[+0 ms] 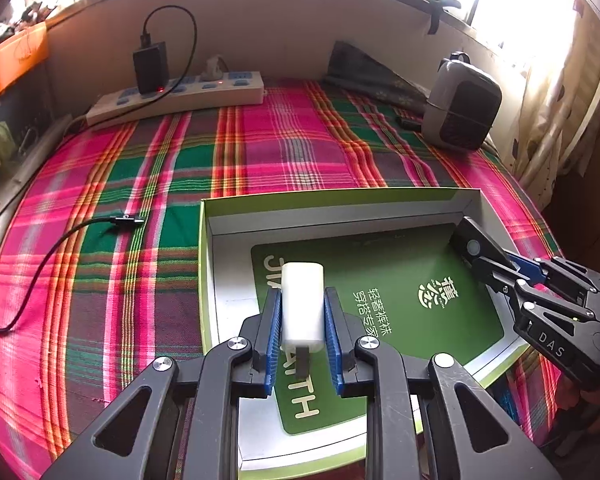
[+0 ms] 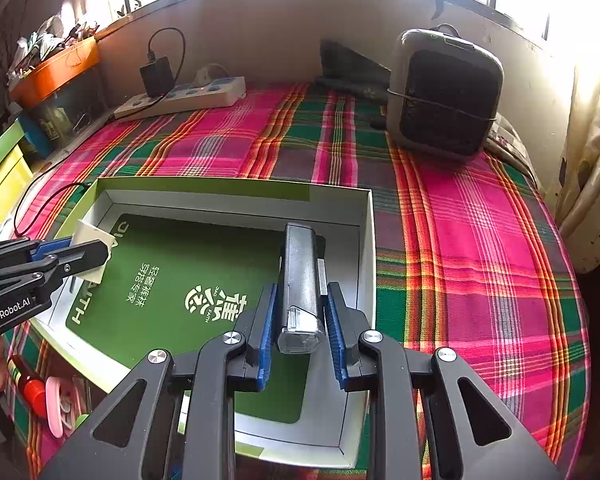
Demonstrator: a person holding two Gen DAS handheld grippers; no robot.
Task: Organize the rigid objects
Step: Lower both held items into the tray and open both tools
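The left gripper [image 1: 302, 322] has its blue-padded jaws closed on a white rectangular plastic charger block [image 1: 302, 307], which points away from the camera above the near left part of a shallow open cardboard box with a green rim and white walls [image 1: 340, 210]. A dark green printed card with pale lettering [image 1: 400, 292] lies flat on the box floor. The right gripper [image 2: 301, 316] is clamped on a black bar-shaped bike light with a clear lens [image 2: 300, 280]; the lens faces the camera and the far end reaches down toward the right side of the box, over the card's edge. The box sits on a pink, green and orange plaid cloth [image 1: 260, 148]. Farther back, a white power strip [image 1: 180, 98] carries a black plug-in adapter [image 1: 151, 67], and a grey and black portable heater [image 2: 444, 92] stands at the right.
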